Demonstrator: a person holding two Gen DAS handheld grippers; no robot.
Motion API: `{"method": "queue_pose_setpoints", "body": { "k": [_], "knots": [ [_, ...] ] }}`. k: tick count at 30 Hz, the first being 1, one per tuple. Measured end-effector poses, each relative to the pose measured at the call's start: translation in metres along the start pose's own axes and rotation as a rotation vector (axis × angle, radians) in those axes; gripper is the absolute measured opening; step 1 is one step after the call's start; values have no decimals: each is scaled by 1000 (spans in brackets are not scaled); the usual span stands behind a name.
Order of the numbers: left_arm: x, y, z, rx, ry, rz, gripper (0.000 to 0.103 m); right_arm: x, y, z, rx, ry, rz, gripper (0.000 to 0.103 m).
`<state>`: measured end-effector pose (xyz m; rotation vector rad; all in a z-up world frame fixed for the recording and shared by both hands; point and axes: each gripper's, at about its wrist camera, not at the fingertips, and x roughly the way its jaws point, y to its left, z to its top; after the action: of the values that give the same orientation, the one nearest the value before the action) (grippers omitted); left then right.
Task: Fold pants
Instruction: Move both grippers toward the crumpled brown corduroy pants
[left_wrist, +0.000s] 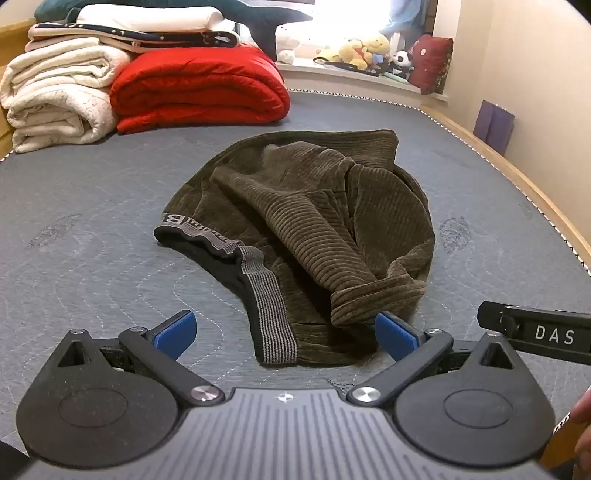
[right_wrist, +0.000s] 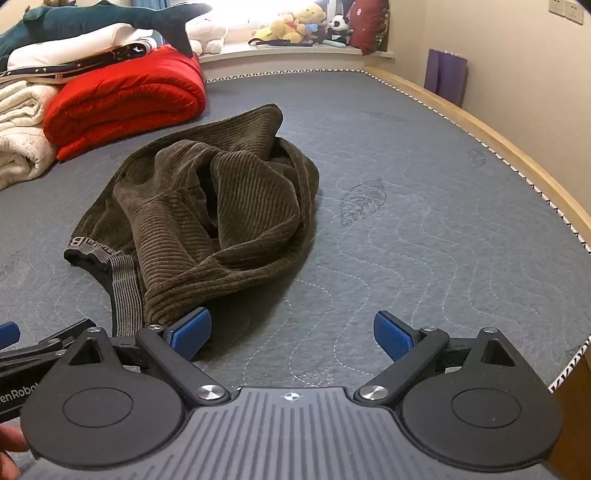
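Dark olive corduroy pants (left_wrist: 306, 229) lie crumpled in a heap on the grey quilted mattress (left_wrist: 92, 240), with a grey striped waistband (left_wrist: 266, 306) facing me. My left gripper (left_wrist: 284, 334) is open, its blue pads on either side of the waistband end and a leg cuff (left_wrist: 373, 299), just short of them. In the right wrist view the pants (right_wrist: 221, 206) lie to the left. My right gripper (right_wrist: 291, 334) is open over bare mattress, its left pad (right_wrist: 190, 332) next to the cuff (right_wrist: 166, 299).
Folded white blankets (left_wrist: 55, 96) and a red quilt (left_wrist: 199, 86) are stacked at the far left. Plush toys (left_wrist: 365, 50) sit on the window sill. A wooden bed edge (right_wrist: 498, 144) runs along the right, beside the wall. The right gripper's body (left_wrist: 546, 332) shows at the left view's right edge.
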<state>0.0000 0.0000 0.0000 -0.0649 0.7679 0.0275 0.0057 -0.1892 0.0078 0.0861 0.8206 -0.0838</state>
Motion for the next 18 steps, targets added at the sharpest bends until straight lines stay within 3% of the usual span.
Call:
{"method": "queue_pose_setpoints", "body": {
  "k": [14,18],
  "knots": [
    [7,1,2,-7,23,3,103,3,-1,1,6,6,-4,95],
    [11,5,3,-45,48,-32,103,3,-3,1,21,8,8,95]
  ]
}}
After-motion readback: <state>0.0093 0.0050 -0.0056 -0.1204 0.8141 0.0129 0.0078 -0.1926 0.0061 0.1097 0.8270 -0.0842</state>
